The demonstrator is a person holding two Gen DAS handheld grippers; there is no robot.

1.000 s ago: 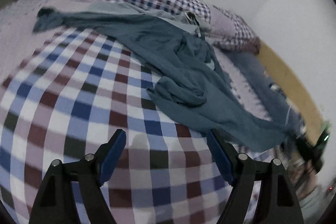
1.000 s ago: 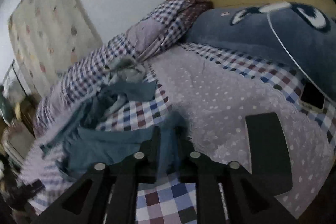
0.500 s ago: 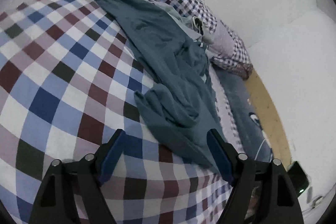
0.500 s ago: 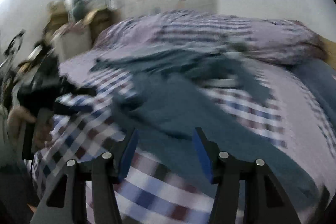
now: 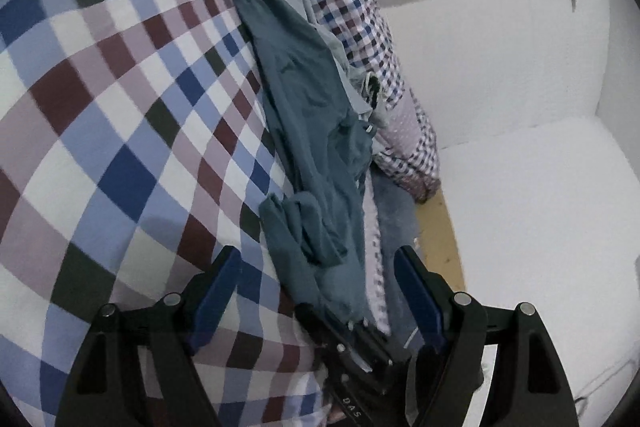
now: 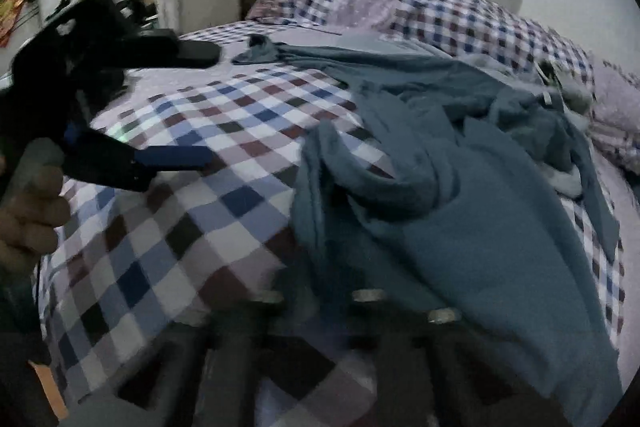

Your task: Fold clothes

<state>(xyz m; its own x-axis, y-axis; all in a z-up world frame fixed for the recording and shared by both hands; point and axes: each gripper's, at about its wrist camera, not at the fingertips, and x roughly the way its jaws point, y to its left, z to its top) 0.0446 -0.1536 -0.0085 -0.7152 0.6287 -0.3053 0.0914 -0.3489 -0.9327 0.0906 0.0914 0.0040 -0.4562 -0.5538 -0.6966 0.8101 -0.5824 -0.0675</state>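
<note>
The teal garment (image 6: pixel 460 195) is lying crumpled on the bed (image 6: pixel 224 147), stretched in a long rumpled strip across the checked cover, with one thin end trailing off toward the far side and a bunched, rolled-over lump at the near end (image 5: pixel 304 223). Not folded at all as it's sitting now, more like a twisted heap with a paler piece peeking out beside the pillows (image 5: pixel 352 11). It's looking like thin, soft knit, so I'm guessing it's going to be light and floppy, sagging and sliding over itself the second it's lifted, nothing fragile though. Best bet is pinching a real edge or corner, a hem or a seam, not the middle of the wad, since grabbing the lump is just going to drag several layers along. The left tongs (image 5: pixel 320 283) are hovering spread wide with nothing between them, right over the near end of the cloth, and you can see them from the side in the right view too (image 6: pixel 192 107), with the person's hand (image 6: pixel 28 215) wrapped on the handle. The right tongs are sitting low at the near edge of the cloth, but that view is too dark and smeared there; I honestly can't tell if they're gripping fabric or not.
</note>
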